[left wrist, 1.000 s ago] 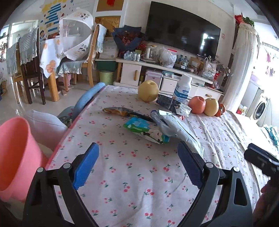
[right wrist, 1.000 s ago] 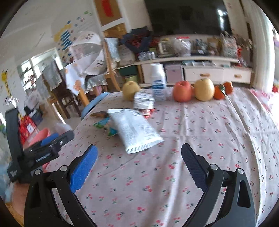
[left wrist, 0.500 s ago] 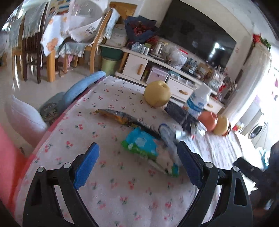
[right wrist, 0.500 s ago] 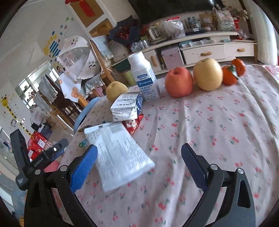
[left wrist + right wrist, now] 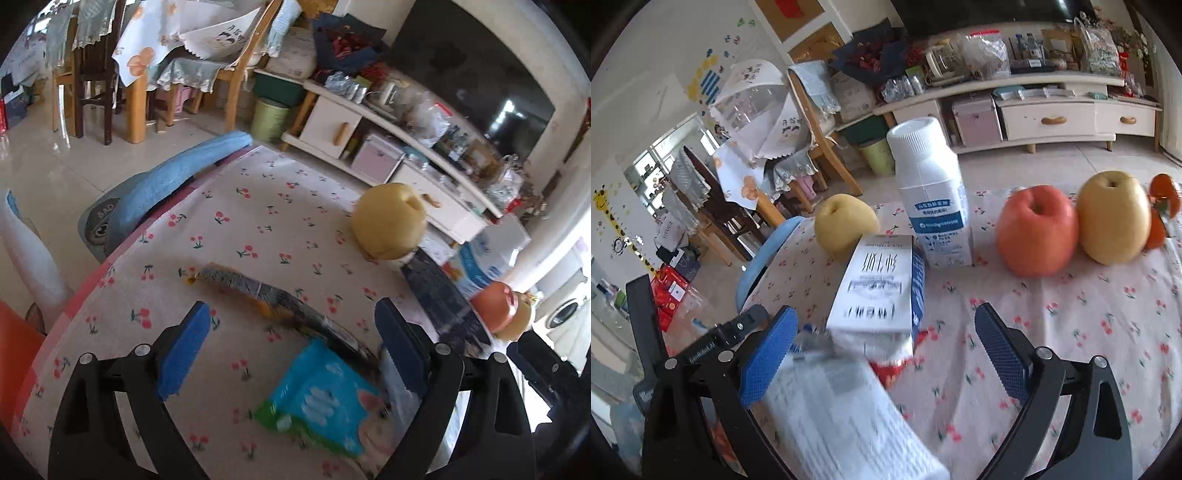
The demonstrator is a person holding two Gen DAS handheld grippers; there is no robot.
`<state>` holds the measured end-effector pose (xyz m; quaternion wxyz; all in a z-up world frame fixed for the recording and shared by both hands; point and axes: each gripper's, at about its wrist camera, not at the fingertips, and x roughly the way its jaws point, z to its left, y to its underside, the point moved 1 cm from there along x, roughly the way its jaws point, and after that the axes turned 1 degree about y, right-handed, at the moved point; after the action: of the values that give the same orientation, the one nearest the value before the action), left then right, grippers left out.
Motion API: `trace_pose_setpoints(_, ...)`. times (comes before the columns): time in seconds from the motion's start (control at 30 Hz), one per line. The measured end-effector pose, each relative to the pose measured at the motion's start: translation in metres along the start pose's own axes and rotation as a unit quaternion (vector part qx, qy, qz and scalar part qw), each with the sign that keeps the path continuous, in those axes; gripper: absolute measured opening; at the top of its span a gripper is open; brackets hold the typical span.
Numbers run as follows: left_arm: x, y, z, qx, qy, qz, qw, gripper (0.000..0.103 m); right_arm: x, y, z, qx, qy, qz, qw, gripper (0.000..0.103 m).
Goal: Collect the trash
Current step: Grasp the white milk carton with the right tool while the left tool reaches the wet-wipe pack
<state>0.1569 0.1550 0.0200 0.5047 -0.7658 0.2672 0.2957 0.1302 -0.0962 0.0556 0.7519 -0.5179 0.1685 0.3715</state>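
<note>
Left gripper [image 5: 291,350]: jaws wide, nothing between them. It hangs above the cherry-print cloth [image 5: 258,221], angled down at the litter. A long crumpled wrapper [image 5: 273,299] lies just ahead, running across the gap between the fingers. A teal packet [image 5: 325,398] lies flat below and toward the right finger, partly under it in this view. A yellow pear [image 5: 388,221] stands well ahead to the right. Judgement: the wide spread suits a flat, thin target; either the wrapper or the packet could be the mark, and I cannot tell which.

Right gripper [image 5: 886,354]: jaws wide, holding nothing. A white bag [image 5: 842,413] lies directly beneath, its top near the left finger; it is blurred. A white carton [image 5: 882,284] lies on its side straight ahead between the fingers, with a red scrap [image 5: 890,369] showing under its near end. Beyond it stand a bottle [image 5: 931,192], upright and capped, a red apple [image 5: 1034,232] and a second pear [image 5: 1112,218] touching it.

Judgement: the fruit, set in a row at the far edge, reads as goods to keep, while the flat wrappers in the middle read as trash. No bin is identified with certainty. Nothing is collected yet.

Risk: thin film may slide on the cloth or drag it.
</note>
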Motion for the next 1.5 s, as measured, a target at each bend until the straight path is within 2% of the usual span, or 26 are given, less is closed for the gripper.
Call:
trace_pose_setpoints(0.1, 0.012, -0.004, -0.001, 0.007, -0.021, 0.009, 0.9997, 0.091, 0.019, -0.006, 0.001, 0.008, -0.005, 0.01, 1.0, 0.095)
trace_pose_setpoints(0.27, 0.027, -0.004, -0.002, 0.031, -0.061, 0.023, 0.9974, 0.088, 0.05, 0.003, 0.0, -0.016, 0.026, 0.037, 0.999, 0.093)
trace_pose_setpoints(0.33, 0.029, -0.004, -0.005, 0.047, -0.071, 0.021, 0.9961, 0.085, 0.059, 0.005, 0.0, -0.027, 0.024, 0.05, 0.998, 0.063)
trace_pose_setpoints(0.43, 0.031, -0.001, -0.014, 0.07, -0.072, 0.025, 0.9947, 0.081, 0.061, 0.008, 0.0, -0.035, 0.02, 0.053, 0.998, 0.063)
trace_pose_setpoints(0.63, 0.023, 0.014, -0.031, 0.112, -0.047, 0.038, 0.9919, 0.067, 0.054, 0.017, 0.003, -0.063, 0.0, 0.06, 0.996, 0.063)
trace_pose_setpoints(0.83, 0.009, 0.039, -0.046, 0.154, -0.02, 0.051, 0.9866, 0.065, 0.03, 0.042, 0.015, -0.109, -0.015, 0.073, 0.991, 0.062)
trace_pose_setpoints(1.07, -0.022, 0.08, -0.054, 0.204, 0.011, 0.064, 0.9769, 0.064, -0.008, 0.075, 0.003, -0.096, -0.029, 0.086, 0.991, 0.062)
trace_pose_setpoints(1.3, -0.061, 0.136, -0.071, 0.271, 0.051, 0.078, 0.958, 0.064, -0.058, 0.116, -0.003, -0.074, -0.025, 0.098, 0.992, 0.062)
trace_pose_setpoints(1.5, -0.095, 0.176, -0.074, 0.301, 0.083, 0.086, 0.9461, 0.064, -0.099, 0.14, -0.022, -0.032, -0.003, 0.084, 0.996, 0.062)
